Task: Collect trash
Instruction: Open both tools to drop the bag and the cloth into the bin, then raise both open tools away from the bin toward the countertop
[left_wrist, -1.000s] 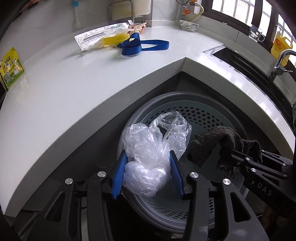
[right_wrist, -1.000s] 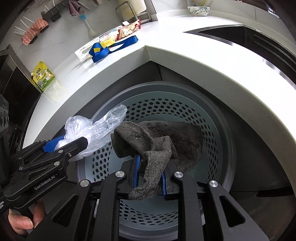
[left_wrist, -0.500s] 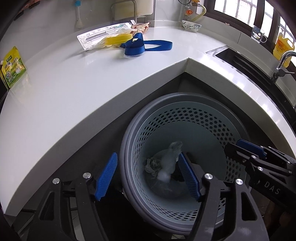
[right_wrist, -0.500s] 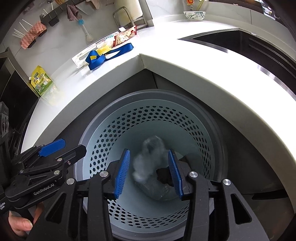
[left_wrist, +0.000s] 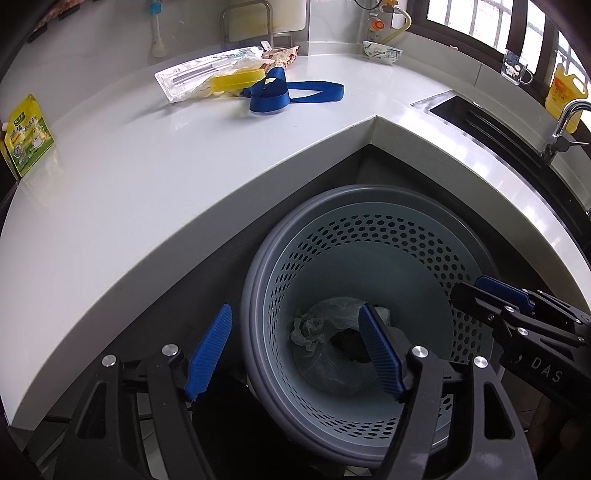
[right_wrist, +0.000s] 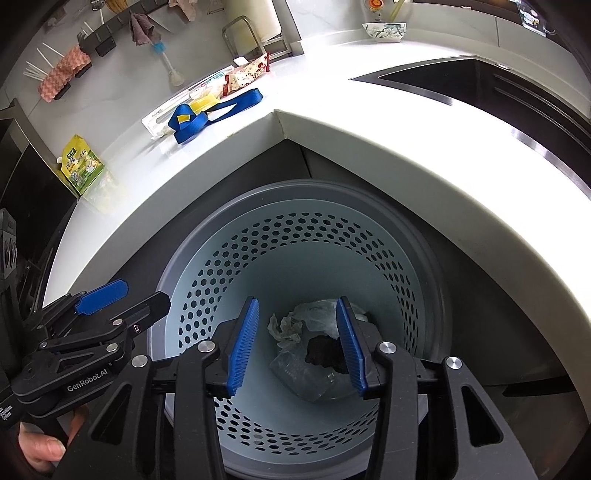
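Note:
A perforated grey-blue trash basket (left_wrist: 369, 236) (right_wrist: 295, 229) stands on the floor under the corner of the white counter. At its bottom lie a clear plastic bag (left_wrist: 340, 306) (right_wrist: 317, 310), crumpled paper (left_wrist: 306, 328) (right_wrist: 284, 328) and a dark grey cloth (left_wrist: 349, 343) (right_wrist: 325, 356). My left gripper (left_wrist: 295, 354) is open and empty above the basket's left rim; it also shows in the right wrist view (right_wrist: 122, 299). My right gripper (right_wrist: 299, 347) is open and empty above the basket; it also shows in the left wrist view (left_wrist: 487, 295).
On the white counter (left_wrist: 147, 177) lie a blue strap (left_wrist: 280, 92) (right_wrist: 207, 114), a clear packet with a yellow item (left_wrist: 210, 75), a snack wrapper (right_wrist: 247, 75) and a green-yellow pouch (left_wrist: 26, 136) (right_wrist: 79, 164). A sink (left_wrist: 480, 122) and tap (left_wrist: 565, 122) are right.
Both grippers opened. The plastic bag dropped from the left gripper and the dark cloth from the right gripper; both now lie at the basket's bottom.

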